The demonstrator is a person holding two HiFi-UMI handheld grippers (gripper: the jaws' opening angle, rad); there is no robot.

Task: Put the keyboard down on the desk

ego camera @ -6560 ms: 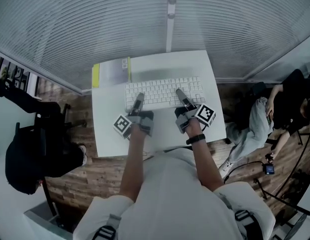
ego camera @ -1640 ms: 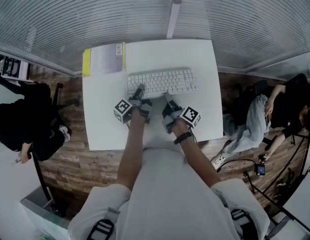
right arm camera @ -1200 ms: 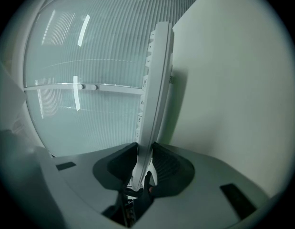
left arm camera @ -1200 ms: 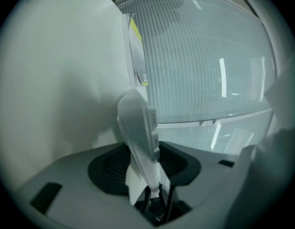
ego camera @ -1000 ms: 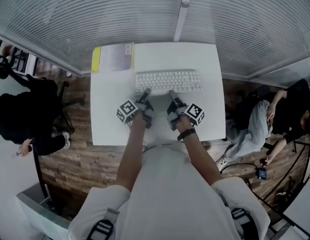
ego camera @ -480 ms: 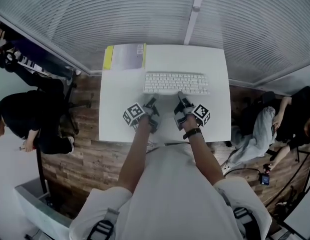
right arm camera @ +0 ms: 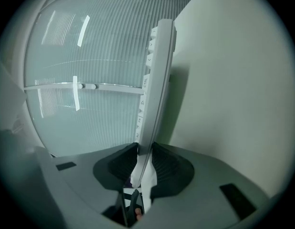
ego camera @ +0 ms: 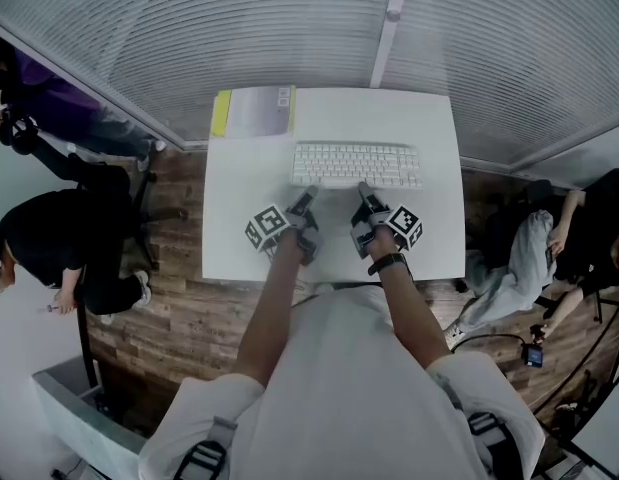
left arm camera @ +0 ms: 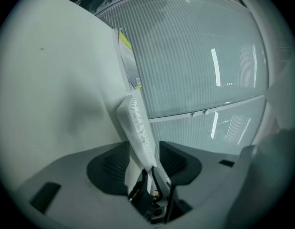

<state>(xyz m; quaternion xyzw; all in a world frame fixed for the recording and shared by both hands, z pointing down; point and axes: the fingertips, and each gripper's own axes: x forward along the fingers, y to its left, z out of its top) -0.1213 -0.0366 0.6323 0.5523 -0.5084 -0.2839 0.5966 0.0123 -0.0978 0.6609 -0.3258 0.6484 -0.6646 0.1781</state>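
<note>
White desk (ego camera: 239, 228) against a ribbed glass wall (ego camera: 239, 38), wood floor (ego camera: 179, 318) around it. Seated people off to either side, well away from both grippers.

Both forearms bare, stretched forward from the body, nearly parallel, converging slightly toward the desk. Dark band (ego camera: 389, 263) on the right wrist. Marker cubes turned outward, one at the outer side of each hand.

Left gripper (ego camera: 307, 196) pointed away from the body, jaws narrowly apart and closed on the near long edge of the keyboard (ego camera: 356, 165); in the left gripper view the keyboard (left arm camera: 137, 128) seen edge-on, running straight out from between the pads (left arm camera: 109, 168).

Right gripper (ego camera: 364, 193) just right of the left one, same heading, jaws pinched on the same near edge; the keyboard (right arm camera: 154, 94) likewise edge-on from between its pads (right arm camera: 171, 168).

Keyboard straight ahead of both grippers, over the far middle of the desk, keys up, low over the top; resting or just off the surface, cannot tell.

Yellow-edged booklet (ego camera: 257, 113) beyond and left of the left gripper, at the far desk corner, apart from the keyboard.
</note>
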